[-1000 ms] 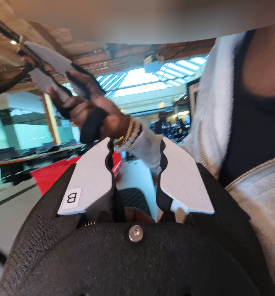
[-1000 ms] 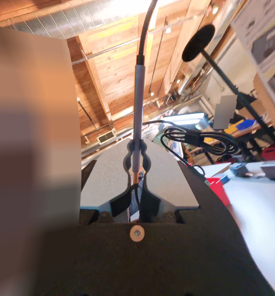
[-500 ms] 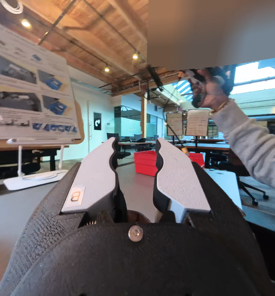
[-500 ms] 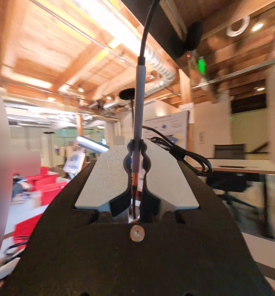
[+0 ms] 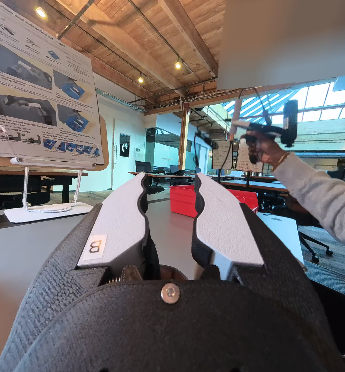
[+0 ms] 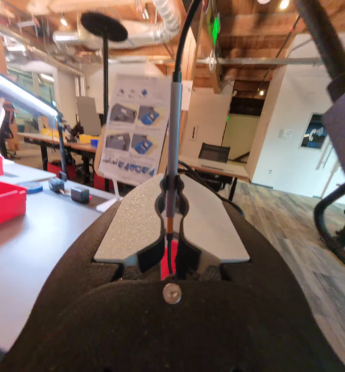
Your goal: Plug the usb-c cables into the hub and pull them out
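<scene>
My left gripper (image 5: 170, 179) is open and empty, held low over the grey table (image 5: 37, 251). My right gripper (image 6: 172, 177) is shut on a slim grey hub (image 6: 175, 124) seen edge-on, standing up between the fingertips. A black cable (image 6: 182, 40) leaves the hub's far end. An orange-collared plug (image 6: 170, 225) with a thin black cable sits at its near end, between the fingers. In the left wrist view a hand (image 5: 264, 147) holds the right gripper raised at the upper right, blurred, with a cable (image 5: 197, 141) dangling.
An instruction board on a white stand (image 5: 43, 100) stands at the table's back, also in the right wrist view (image 6: 135, 130). A red bin (image 5: 183, 201) lies ahead. Small black items (image 6: 80, 195) sit by another red bin (image 6: 2, 201). A blurred grey block on thick black cable (image 6: 344, 120) hangs at right. My right fingertips sit around 45 centimeters from my left ones.
Both views have swung from the ceiling and the person to the room and table. The right gripper has stayed shut on the hub. The left gripper has stayed open.
</scene>
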The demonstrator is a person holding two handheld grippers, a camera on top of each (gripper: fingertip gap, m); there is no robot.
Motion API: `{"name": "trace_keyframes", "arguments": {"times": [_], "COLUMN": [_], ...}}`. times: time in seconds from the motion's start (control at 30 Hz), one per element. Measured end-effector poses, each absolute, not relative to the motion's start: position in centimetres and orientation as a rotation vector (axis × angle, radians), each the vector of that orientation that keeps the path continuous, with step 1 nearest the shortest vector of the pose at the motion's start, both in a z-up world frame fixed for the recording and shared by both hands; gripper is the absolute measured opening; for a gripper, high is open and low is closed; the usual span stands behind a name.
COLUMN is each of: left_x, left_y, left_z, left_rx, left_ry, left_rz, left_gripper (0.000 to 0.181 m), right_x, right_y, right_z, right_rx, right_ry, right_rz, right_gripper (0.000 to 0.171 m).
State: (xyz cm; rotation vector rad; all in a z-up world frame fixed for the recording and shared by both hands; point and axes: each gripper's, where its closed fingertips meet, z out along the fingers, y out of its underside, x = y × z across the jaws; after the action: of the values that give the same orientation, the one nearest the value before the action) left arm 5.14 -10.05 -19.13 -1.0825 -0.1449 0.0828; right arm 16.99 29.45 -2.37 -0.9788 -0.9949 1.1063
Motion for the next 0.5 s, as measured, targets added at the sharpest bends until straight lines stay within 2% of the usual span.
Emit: {"name": "trace_keyframes", "arguments": {"times": [0.27, 0.5], "left_x": [5.2, 5.2], "left_y": [-9.9, -9.8], "left_z": [-19.2, -19.3], "left_rx": [-1.094, -1.099], "left_ry": [-0.141, -0.141], "left_rz": [0.081, 0.081], "left_gripper": [0.045, 0.045], "right_x": [15.9, 15.8], "right_y": [32.9, 33.0], "right_z": [-17.3, -23.9], "right_rx": [-1.493, -1.944], "right_ry": [-1.228, -1.406], "right_rz": [0.963, 0.935], "right_gripper": [0.009, 0.012]}}
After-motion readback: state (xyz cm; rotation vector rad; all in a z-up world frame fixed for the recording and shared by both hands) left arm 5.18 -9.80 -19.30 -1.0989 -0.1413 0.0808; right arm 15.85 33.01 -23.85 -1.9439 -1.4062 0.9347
